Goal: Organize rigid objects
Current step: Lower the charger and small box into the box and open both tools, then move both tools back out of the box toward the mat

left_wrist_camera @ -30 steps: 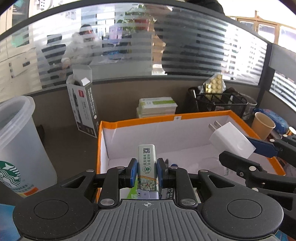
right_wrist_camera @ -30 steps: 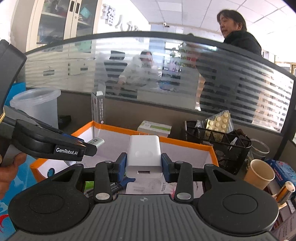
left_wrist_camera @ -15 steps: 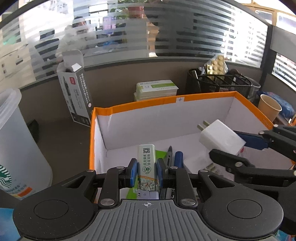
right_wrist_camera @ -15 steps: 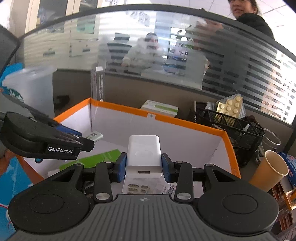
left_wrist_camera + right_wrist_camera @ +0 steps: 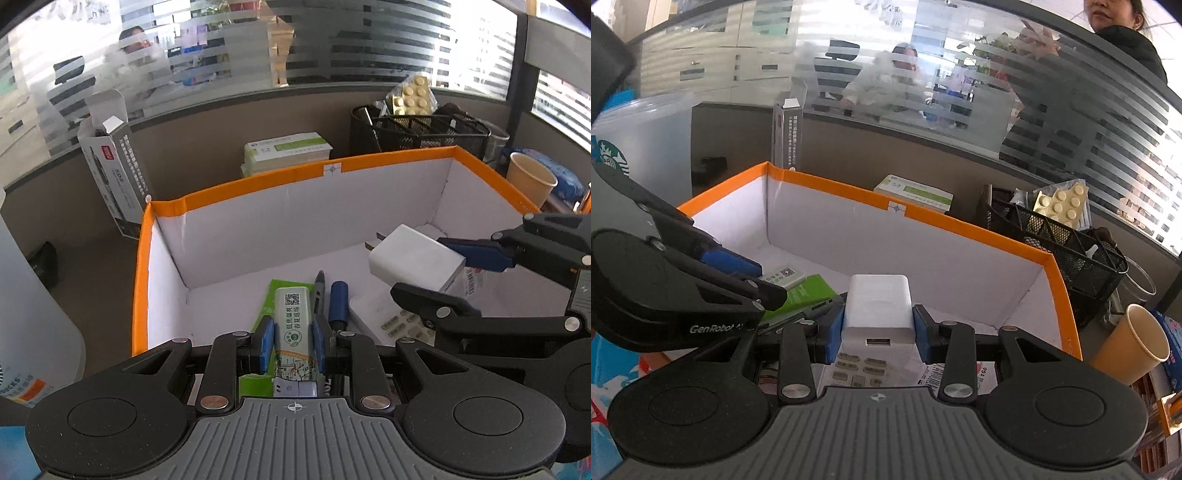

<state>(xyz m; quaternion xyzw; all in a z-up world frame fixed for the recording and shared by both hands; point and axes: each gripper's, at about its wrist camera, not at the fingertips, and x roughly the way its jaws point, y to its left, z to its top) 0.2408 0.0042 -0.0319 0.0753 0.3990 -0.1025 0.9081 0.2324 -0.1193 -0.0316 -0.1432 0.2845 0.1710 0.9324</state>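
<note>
My left gripper (image 5: 291, 341) is shut on a narrow green-and-white tin (image 5: 294, 325) with a QR code on its end, held over the near left part of the orange-rimmed white box (image 5: 258, 177). My right gripper (image 5: 878, 330) is shut on a white charger plug (image 5: 879, 310); from the left wrist view the charger plug (image 5: 415, 258) hangs above the box's right half, prongs pointing left. On the box floor lie a green packet (image 5: 271, 295), a dark pen (image 5: 319, 286), a blue marker (image 5: 338, 301) and a white device with buttons (image 5: 376, 317).
A black mesh basket (image 5: 424, 131) with a blister pack (image 5: 410, 96) stands behind the box. A paper cup (image 5: 530, 179) is at right, a stack of green-white cartons (image 5: 286, 149) at back, a tall open carton (image 5: 110, 170) at back left, a clear plastic cup (image 5: 635, 140) at far left.
Both grippers have tilted downward and sunk toward the box, each still holding its object. The items on the box floor have come into view.
</note>
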